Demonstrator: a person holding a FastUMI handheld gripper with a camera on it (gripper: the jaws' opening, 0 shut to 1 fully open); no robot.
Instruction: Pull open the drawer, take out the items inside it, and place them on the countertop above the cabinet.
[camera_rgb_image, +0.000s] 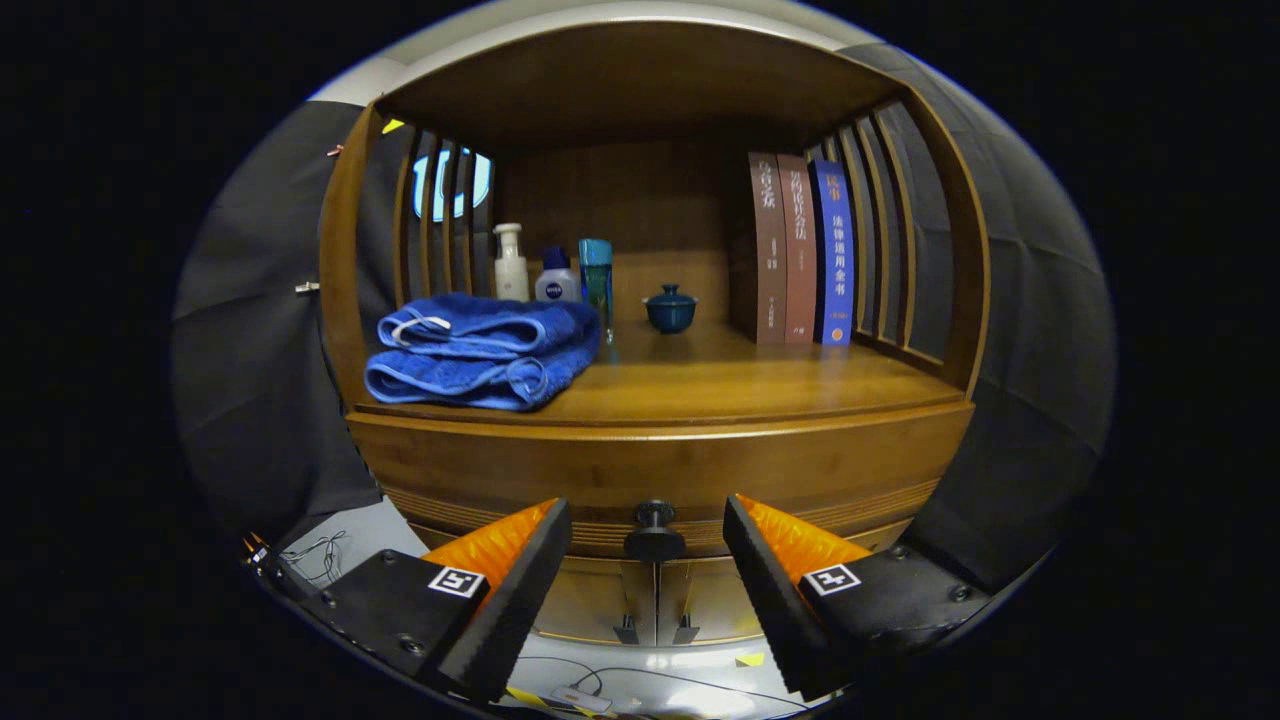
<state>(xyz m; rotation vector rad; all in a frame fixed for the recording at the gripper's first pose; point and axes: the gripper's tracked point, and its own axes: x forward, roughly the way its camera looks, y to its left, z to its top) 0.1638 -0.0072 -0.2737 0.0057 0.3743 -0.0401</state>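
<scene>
A wooden cabinet stands in front of me, with its drawer front (660, 470) shut below the countertop (740, 385). A dark round knob (654, 528) sticks out of the drawer's middle. My gripper (648, 530) is open, its two fingertips spread to either side of the knob without touching it. What lies inside the drawer is hidden.
On the countertop a folded blue towel (480, 350) lies at the left. Behind it stand a white pump bottle (511, 264), a small lotion bottle (557, 276) and a teal glass (596, 280). A blue lidded cup (670, 309) sits mid-back, three books (800, 250) at the right. Slatted sides enclose the shelf.
</scene>
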